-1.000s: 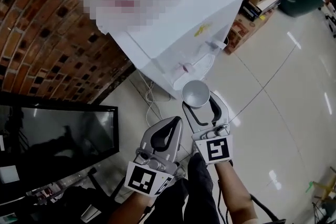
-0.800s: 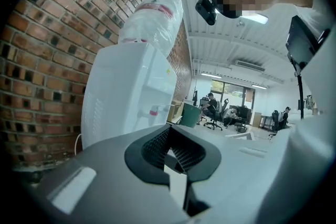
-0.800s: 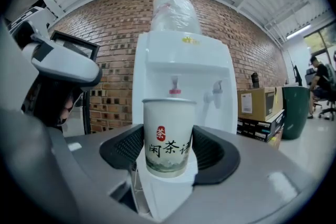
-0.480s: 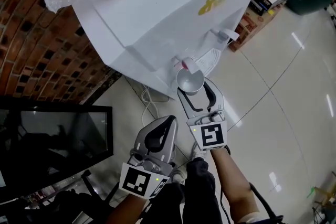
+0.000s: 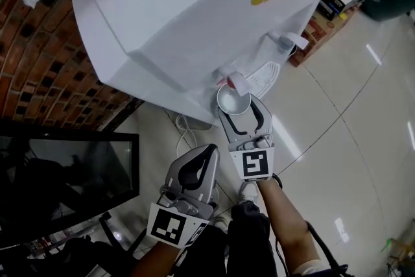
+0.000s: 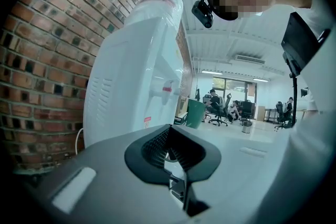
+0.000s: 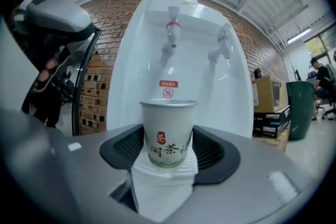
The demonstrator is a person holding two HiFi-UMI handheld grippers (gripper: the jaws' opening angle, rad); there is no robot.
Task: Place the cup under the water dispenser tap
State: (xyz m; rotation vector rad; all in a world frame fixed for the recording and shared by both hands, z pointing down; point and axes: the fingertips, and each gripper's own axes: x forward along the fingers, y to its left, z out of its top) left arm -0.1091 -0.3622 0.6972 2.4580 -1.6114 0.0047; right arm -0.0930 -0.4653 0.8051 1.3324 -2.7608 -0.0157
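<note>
Right gripper [image 5: 240,110] clamped on a paper cup [image 7: 168,131], which sits upright with its lower wall between the pads. Left gripper [image 5: 196,168] closed on nothing, held low and to the side. The cup hangs in the air before the white water dispenser [image 7: 131,92], roughly in line with the red tap [image 7: 172,33] and below it. Step in hand, by judgement — the approach. Next move: carry the cup level under the spout, rest it on the drip tray [image 5: 264,73], then release.

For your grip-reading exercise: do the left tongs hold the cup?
No, the cup stands between the right tongs; the left tongs are shut and empty.
</note>
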